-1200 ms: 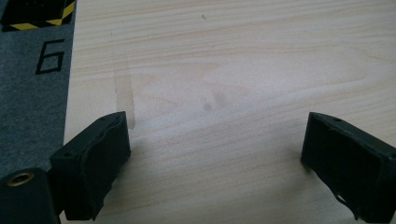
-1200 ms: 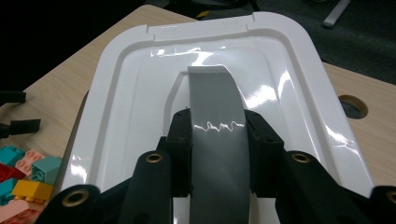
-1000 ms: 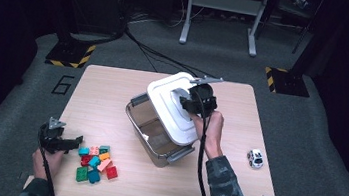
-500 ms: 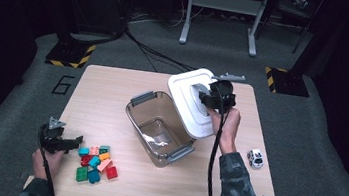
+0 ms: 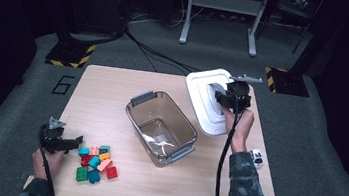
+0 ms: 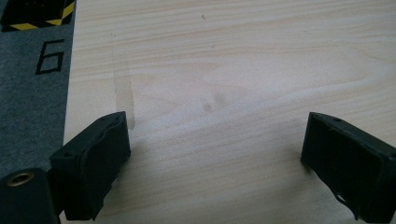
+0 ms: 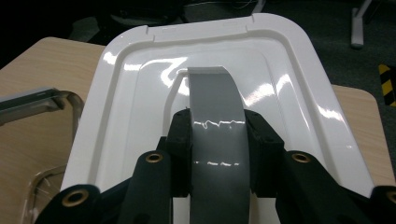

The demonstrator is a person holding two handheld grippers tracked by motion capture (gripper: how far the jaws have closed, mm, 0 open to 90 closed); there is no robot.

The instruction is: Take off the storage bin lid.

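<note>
My right gripper point(image 5: 227, 98) is shut on the grey handle point(image 7: 218, 126) of a white lid point(image 5: 203, 99), which it holds over the table's right side, to the right of a clear plastic bin point(image 5: 160, 127). In the right gripper view the jaws clamp the handle from both sides, and the lid point(image 7: 303, 74) spreads out beyond them. The bin stands uncovered in the middle of the table. My left gripper point(image 5: 72, 141) stays open low at the front left, just left of a pile of coloured bricks point(image 5: 95, 163). In the left gripper view its jaws point(image 6: 215, 163) stand wide apart over bare wood.
A small toy car point(image 5: 257, 158) lies near the right edge of the wooden table point(image 5: 113, 85). Grey floor with a painted 6 point(image 5: 62, 85) surrounds the table. Cables and a metal stand point(image 5: 220, 13) lie beyond the far edge.
The right gripper has carried the white lid off the bin, to the right and away from me. The bin now stands uncovered. The left gripper has not moved.
</note>
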